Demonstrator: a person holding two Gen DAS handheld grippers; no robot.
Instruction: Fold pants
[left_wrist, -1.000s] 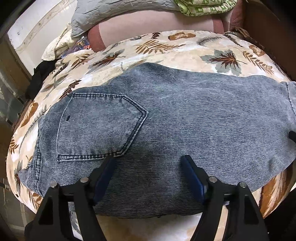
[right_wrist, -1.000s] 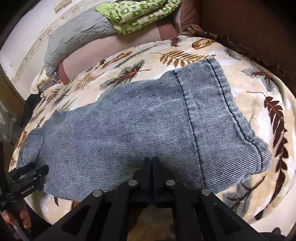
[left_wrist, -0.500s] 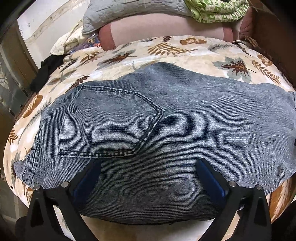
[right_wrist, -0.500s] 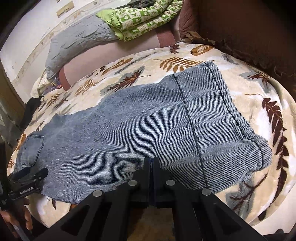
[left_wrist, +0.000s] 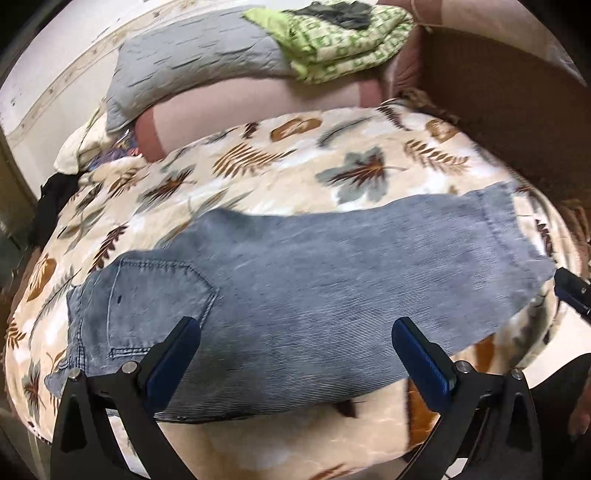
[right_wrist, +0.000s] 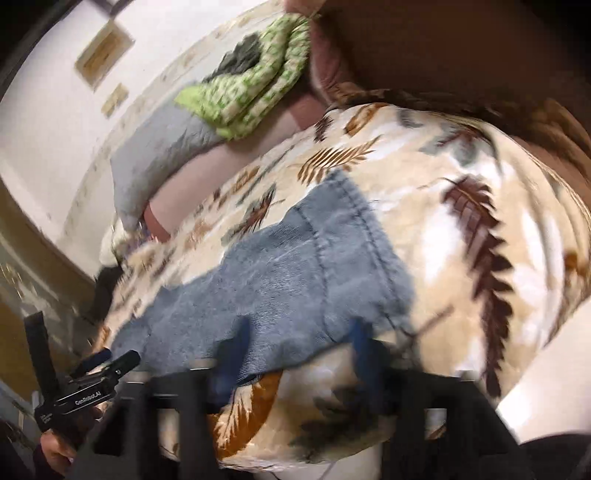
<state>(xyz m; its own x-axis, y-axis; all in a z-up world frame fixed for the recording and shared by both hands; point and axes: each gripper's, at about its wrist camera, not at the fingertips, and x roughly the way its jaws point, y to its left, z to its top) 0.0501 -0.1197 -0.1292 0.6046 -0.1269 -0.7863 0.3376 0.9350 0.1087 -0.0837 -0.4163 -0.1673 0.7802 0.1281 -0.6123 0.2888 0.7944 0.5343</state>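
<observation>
The pants lie flat on the bed, folded lengthwise into 1 long band over the leaf-print blanket, waist and back pocket at the left, leg hems at the right, near edge close to the bed's front edge.

Left tongs: released, jaws spread wide, blue pads above the near edge of the denim with nothing between them. They hang clear of the cloth beside the pocket. For the next fold I judge this hand should take the waist end through every layer, pinching at the corner rather than mid-band, so the layers do not slide apart.

Middle: the band looks smooth, with no big ridge visible. Best to keep it that way by lifting only as high as needed and carrying the cloth straight along its length.

Right tongs: jaws opening, pads not pressing on anything; the near edge of the leg sits between or just under them, though blur hides exact contact. This view is heavily smeared. The left tongs also show at its lower left, held by a hand.

My reading: a lengthwise fold is set and both hands are free for a crosswise fold. Risks: grabbing only the top layer, or catching the blanket with the denim
</observation>
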